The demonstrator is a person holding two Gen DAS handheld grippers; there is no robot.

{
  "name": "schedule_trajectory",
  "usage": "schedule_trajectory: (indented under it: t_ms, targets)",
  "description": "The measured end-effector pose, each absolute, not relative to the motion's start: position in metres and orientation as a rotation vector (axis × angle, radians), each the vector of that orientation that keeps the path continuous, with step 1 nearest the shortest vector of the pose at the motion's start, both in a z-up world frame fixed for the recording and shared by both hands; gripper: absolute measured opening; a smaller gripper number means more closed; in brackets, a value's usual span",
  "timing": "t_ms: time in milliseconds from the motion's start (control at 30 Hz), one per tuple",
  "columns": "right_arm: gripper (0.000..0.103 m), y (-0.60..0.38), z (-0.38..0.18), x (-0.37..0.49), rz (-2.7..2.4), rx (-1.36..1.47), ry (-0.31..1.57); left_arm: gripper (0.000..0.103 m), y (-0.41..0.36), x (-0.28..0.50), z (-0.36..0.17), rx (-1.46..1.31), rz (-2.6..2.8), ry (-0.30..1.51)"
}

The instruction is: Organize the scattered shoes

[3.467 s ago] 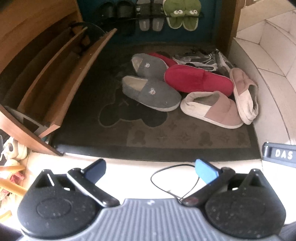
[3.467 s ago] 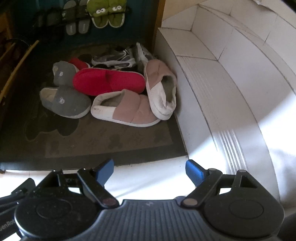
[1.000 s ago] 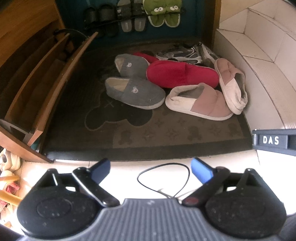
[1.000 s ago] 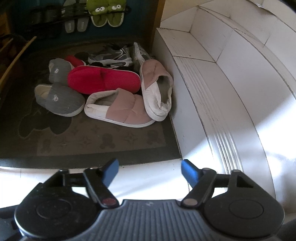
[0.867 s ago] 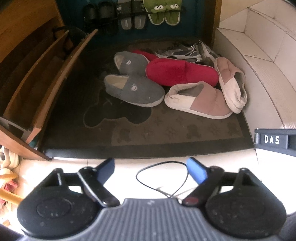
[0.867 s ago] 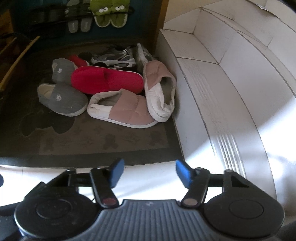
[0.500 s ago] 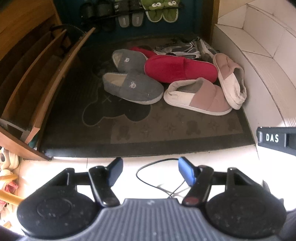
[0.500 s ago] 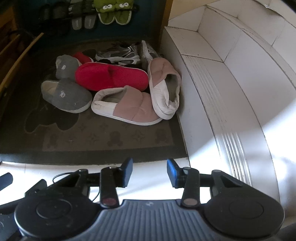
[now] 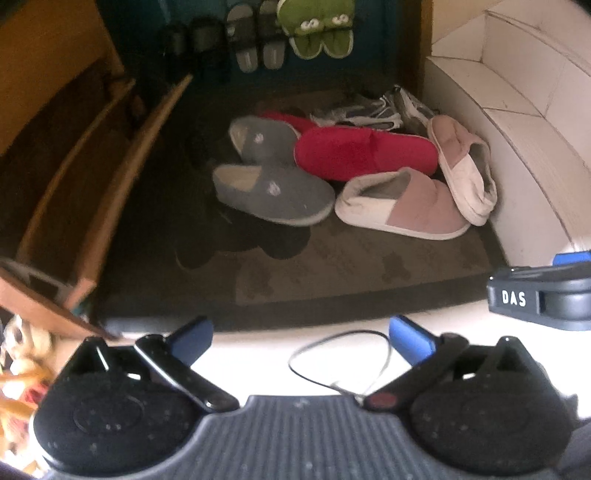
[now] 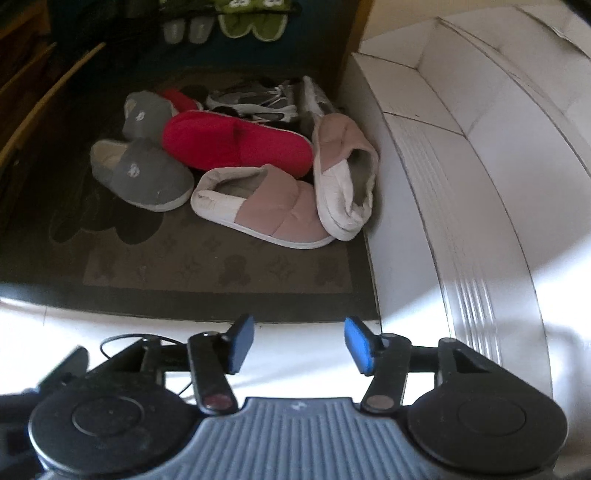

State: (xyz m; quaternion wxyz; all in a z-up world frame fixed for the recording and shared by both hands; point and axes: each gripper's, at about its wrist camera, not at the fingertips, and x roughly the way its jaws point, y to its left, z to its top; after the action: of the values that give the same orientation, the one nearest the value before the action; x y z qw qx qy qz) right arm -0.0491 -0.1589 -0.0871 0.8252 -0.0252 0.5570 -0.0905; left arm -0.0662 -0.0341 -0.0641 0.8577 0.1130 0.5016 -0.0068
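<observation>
A heap of shoes lies on a dark doormat (image 9: 332, 273): two grey slippers (image 9: 273, 194), a red slipper (image 9: 362, 153) over a second red one, two pink-and-white slippers (image 9: 402, 205) and grey-white sneakers (image 9: 373, 112) at the back. In the right wrist view the same heap shows: grey slipper (image 10: 142, 173), red slipper (image 10: 236, 144), pink slippers (image 10: 266, 205). My left gripper (image 9: 299, 338) hangs over the pale floor short of the mat, jaws opening wide, nothing between them. My right gripper (image 10: 299, 345) is likewise short of the mat, jaws opening and empty.
A wooden shoe cabinet with tilted open shelves (image 9: 110, 177) stands left of the mat. White steps (image 10: 461, 155) rise on the right. Sandals and green frog slippers (image 9: 317, 33) hang on the dark back wall. A thin black cable (image 9: 340, 362) loops on the floor.
Both grippers' jaws narrowed about half a second ago and have spread again, the left one widely. The right gripper's body now shows further into the left view. The shoes lie unmoved.
</observation>
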Motion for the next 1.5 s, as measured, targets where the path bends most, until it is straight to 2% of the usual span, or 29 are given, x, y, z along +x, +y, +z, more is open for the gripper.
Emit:
schedule_trajectory:
  t_ms: [300, 667, 1033, 1233, 1500]
  targets:
    - [0.057, -0.162, -0.087, -0.049, -0.208, -0.012, 1.175, 0.102, -0.026, -0.062, -0.063, 0.198, 0.000, 1.060]
    - [0.056, -0.164, -0.087, -0.048, -0.218, 0.007, 1.176, 0.092, -0.023, -0.063, -0.058, 0.200, -0.020, 1.055]
    - [0.056, -0.161, -0.076, -0.044, -0.188, -0.003, 1.166, 0.095, -0.005, -0.054, -0.044, 0.175, -0.005, 1.053]
    - [0.056, -0.161, -0.076, -0.038, -0.197, -0.014, 1.159, 0.097, 0.007, -0.055, -0.034, 0.257, 0.019, 1.009]
    - [0.056, -0.155, -0.086, -0.039, -0.192, 0.004, 1.197, 0.097, 0.033, -0.070, -0.019, 0.186, 0.085, 1.014]
